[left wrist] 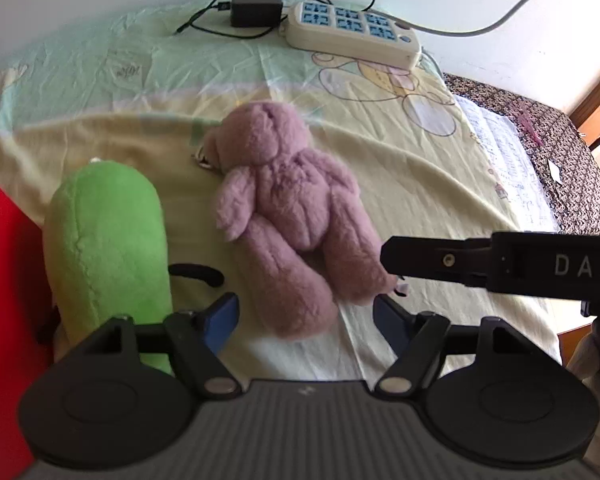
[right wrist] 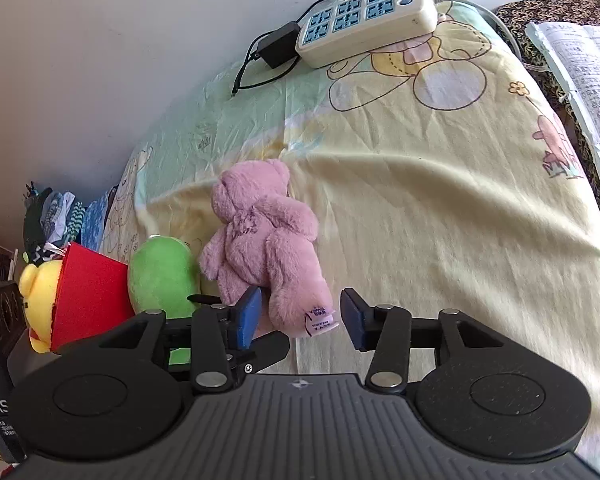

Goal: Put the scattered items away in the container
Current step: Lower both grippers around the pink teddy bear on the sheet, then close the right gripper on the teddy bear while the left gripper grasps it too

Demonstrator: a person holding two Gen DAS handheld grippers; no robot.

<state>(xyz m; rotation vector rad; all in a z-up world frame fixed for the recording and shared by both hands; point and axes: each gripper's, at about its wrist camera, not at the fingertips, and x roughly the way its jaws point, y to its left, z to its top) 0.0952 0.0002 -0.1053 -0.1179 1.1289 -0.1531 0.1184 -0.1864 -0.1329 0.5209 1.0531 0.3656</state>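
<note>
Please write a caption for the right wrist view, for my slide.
Open right gripper straddles the pink bear's leg, beside a green plush and red container.

**A:** so the teddy bear is a dusty pink-mauve, the plush next to it bright green, container plain red

**B:** yep, plus a yellow plush. Bedsheet is pale yellow and mint with cartoon bears, power strip cream with blue sockets, adapter black
</note>
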